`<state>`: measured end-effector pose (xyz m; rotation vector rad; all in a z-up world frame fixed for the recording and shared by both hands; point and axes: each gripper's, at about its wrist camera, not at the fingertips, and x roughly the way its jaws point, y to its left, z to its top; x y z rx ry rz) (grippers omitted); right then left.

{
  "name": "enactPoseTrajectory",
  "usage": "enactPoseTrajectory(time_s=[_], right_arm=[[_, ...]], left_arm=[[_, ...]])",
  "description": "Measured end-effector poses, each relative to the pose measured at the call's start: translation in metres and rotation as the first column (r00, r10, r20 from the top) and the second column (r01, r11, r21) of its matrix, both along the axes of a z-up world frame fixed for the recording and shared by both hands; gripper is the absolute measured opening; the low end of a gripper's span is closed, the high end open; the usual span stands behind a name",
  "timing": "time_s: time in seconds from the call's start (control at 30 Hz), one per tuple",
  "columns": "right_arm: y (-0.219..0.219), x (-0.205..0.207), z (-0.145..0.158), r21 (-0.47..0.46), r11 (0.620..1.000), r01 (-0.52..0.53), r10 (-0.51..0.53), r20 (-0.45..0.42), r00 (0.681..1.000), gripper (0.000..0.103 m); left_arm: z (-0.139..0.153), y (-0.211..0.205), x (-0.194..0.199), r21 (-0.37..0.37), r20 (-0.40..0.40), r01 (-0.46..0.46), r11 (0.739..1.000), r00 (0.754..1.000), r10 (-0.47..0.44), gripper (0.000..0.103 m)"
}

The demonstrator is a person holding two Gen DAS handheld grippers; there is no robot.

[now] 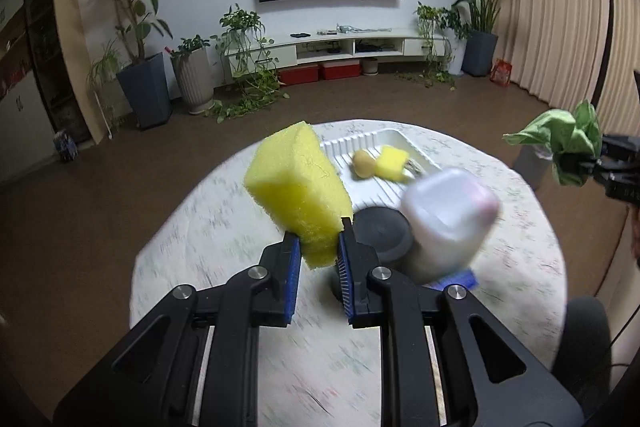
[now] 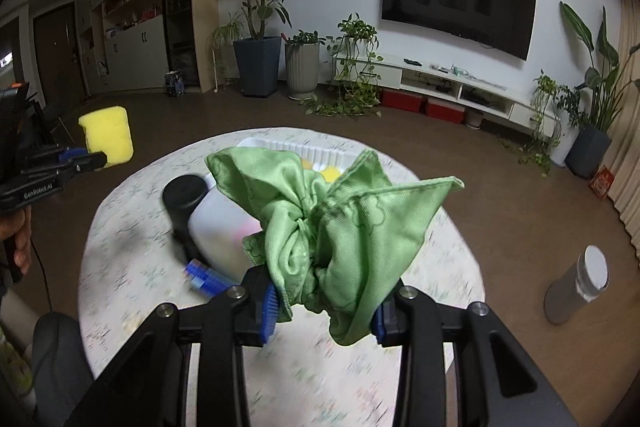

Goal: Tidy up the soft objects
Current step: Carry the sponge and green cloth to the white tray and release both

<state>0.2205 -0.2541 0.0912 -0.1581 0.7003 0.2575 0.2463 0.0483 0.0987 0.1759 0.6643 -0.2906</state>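
- The left gripper [image 1: 318, 247] is clamped on a large yellow sponge [image 1: 298, 187], holding it in the air above the round table [image 1: 224, 227], near its left edge.
- The right gripper [image 2: 324, 307] is clenched on a bunched green cloth [image 2: 332, 223], also lifted clear of the table.
- A white tray [image 1: 384, 143] sits at the table's far edge, already holding a smaller yellow sponge [image 1: 392, 163] and a tan round item [image 1: 363, 163].
- A blurred white jug [image 1: 448, 215] and a black disc [image 1: 380, 231] stand between the grippers and the tray.
- The step in hand seems to be carrying both soft things; next, each likely needs lowering into the tray, clear of the jug, before letting go.
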Motion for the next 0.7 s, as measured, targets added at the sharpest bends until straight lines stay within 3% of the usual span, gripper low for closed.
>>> enactPoseTrajectory(time_s=[0.2,0.37,0.53,0.7], right_arm=[[0.000,0.079,-0.002,-0.043,0.999,-0.014,0.012,-0.047,0.999,0.038],[0.016,0.152,-0.010,-0.077,0.995,-0.062,0.054,-0.100,0.994,0.038],[0.045,0.210,-0.044,-0.112,0.985,-0.133,0.112,-0.175,0.978,0.038],[0.062,0.250,-0.069,-0.132,0.975,-0.177,0.143,-0.232,0.962,0.038]], left_arm=[[-0.003,-0.012,0.070,0.069,-0.029,0.062,0.996,0.998,-0.060,0.016],[-0.028,-0.028,0.131,0.101,-0.102,0.136,0.986,0.987,-0.126,0.016],[-0.066,-0.053,0.172,0.115,-0.184,0.243,0.963,0.958,-0.220,0.016],[-0.086,-0.066,0.198,0.075,-0.233,0.304,0.950,0.931,-0.279,0.016]])
